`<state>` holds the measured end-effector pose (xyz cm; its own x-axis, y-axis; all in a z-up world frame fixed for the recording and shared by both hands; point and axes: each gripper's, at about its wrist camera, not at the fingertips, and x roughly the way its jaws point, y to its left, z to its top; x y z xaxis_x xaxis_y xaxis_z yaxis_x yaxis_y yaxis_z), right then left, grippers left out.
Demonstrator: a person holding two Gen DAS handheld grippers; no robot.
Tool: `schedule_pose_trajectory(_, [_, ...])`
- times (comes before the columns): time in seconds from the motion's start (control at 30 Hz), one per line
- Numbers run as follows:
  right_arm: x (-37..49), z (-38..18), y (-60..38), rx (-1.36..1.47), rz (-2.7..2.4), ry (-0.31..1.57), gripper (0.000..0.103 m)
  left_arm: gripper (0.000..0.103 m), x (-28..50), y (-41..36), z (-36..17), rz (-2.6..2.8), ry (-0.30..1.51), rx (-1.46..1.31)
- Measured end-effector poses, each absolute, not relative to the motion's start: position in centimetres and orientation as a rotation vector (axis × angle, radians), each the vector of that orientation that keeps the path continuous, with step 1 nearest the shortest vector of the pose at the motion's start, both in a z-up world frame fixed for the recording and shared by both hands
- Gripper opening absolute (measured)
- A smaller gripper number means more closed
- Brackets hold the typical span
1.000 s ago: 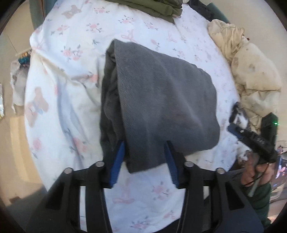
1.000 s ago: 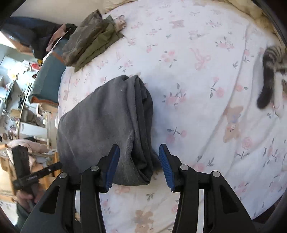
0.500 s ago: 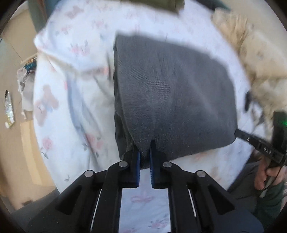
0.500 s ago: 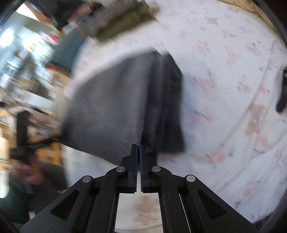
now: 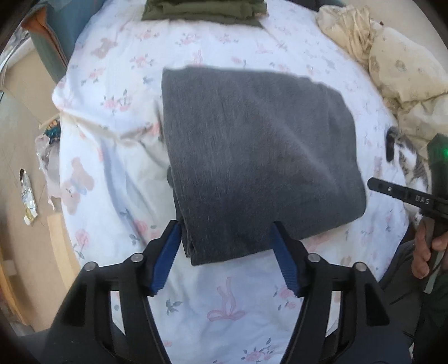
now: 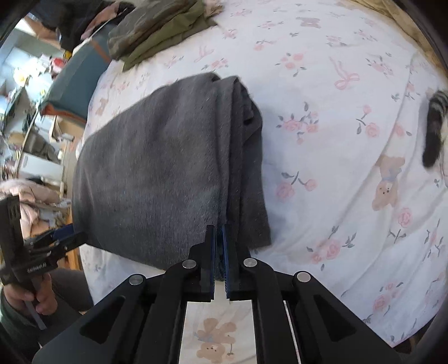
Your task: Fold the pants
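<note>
The grey pants (image 5: pixel 257 156) lie folded into a thick rectangle on the floral bedsheet (image 5: pixel 229 308). My left gripper (image 5: pixel 225 232) is open, its blue fingers on either side of the near corner of the pants, not pinching it. In the right wrist view my right gripper (image 6: pixel 219 232) is shut on the near edge of the grey pants (image 6: pixel 168 173), at the layered side. The left gripper (image 6: pixel 67 236) also shows at the left of the right wrist view, and the right gripper's body (image 5: pixel 411 197) at the right of the left wrist view.
A folded olive-green garment (image 5: pixel 204 11) lies at the far end of the bed, also in the right wrist view (image 6: pixel 159 30). A cream quilt (image 5: pixel 397 61) is bunched at the right. A striped cat (image 6: pixel 434 128) lies on the sheet. The bed edge drops at the left.
My left gripper closed on the near corner of the pants, then opened and let it go. My right gripper closed on the pants' edge and stays shut on it. The pants shifted and lie flatter.
</note>
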<state>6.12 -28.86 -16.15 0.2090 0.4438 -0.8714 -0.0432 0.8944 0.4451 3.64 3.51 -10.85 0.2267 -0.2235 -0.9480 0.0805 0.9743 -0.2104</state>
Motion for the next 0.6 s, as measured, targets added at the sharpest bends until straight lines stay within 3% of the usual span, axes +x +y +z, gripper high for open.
schedule_pose_trajectory(0.2, [6.6,-15.0,-30.6,0.502,0.32,1.269,0.014,0.085,4.4,5.8,-8.1,-0.111,1.194,-0.225])
schedule_pose_trajectory(0.27, [6.7,-14.3,-30.8,0.531,0.341,1.241,0.023,0.085,5.3,5.6,-7.9,-0.097,1.195,-0.216])
schedule_pose_trajectory(0.3, [6.8,-13.8,-30.9,0.55,0.363,1.219,0.034,0.085,6.0,5.8,-7.7,-0.092,1.198,-0.222])
schedule_pose_trajectory(0.33, [6.9,-13.3,-31.1,0.561,0.372,1.196,0.052,0.085,6.6,5.9,-7.3,-0.087,1.194,-0.232])
schedule_pose_trajectory(0.37, [7.1,-12.8,-31.3,0.57,0.374,1.173,0.058,0.085,7.2,6.1,-6.9,-0.078,1.182,-0.246])
schedule_pose_trajectory(0.47, [8.5,-11.9,-32.1,0.583,0.38,1.123,0.059,0.085,9.3,7.0,-5.9,-0.055,1.138,-0.303])
schedule_pose_trajectory(0.6, [12.7,-12.1,-32.2,0.636,0.42,1.096,0.051,0.083,12.6,7.1,-7.7,-0.016,1.148,-0.333])
